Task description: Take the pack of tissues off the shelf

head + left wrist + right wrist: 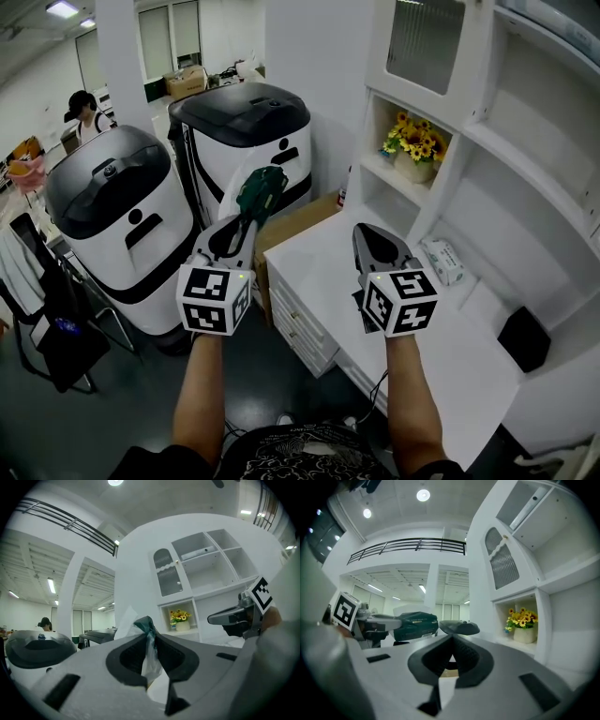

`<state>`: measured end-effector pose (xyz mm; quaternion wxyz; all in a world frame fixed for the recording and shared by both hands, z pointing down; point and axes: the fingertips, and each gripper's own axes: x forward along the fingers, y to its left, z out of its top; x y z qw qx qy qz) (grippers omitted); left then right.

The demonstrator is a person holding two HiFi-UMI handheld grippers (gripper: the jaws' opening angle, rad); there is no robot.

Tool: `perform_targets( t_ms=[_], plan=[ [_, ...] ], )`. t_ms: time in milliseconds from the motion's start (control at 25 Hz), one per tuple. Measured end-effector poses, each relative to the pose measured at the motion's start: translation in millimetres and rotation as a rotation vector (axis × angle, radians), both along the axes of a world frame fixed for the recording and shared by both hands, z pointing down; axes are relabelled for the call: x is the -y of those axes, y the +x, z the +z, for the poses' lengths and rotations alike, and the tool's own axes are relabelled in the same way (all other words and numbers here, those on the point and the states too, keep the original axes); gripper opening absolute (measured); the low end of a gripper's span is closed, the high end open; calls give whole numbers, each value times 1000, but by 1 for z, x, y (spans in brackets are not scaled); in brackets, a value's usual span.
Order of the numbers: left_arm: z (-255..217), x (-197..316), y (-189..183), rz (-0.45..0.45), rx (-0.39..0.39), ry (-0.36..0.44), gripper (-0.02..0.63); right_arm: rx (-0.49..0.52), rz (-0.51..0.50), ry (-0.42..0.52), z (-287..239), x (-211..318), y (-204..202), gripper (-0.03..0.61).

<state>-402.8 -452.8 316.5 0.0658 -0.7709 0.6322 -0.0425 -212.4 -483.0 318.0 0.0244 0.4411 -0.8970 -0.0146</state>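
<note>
Left gripper (247, 221) is pinching the dark green plastic tissue pack (263, 190) left of the white shelf unit (487, 141); right gripper (364, 232) is hanging closed, empty. Next, likely setting it down.

My head camera looks steeply down onto the counter (450, 347); cameras on the left gripper (246, 217) and right gripper (360, 231) peer level, close along their jaws; all three share the sunflowers (413, 141).

left gripper (247, 218), right gripper (362, 231): grey | marker cubes (215, 298) (black-white) | shirt (300, 456): black
</note>
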Motion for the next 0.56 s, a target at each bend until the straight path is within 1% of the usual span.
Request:
perform_targets(
  t_ms=[80,240,560],
  plan=[
    [3,1,-4,-4,11,-6,66,-1,-6,-5,3,1,-5,5],
    [7,4,-7,-7,20,-14,66,33,-9,-23,6,6,-5,3],
    [13,8,-10,1,26,-24,66,29,2,-28,9,13,-9,5]
  ],
)
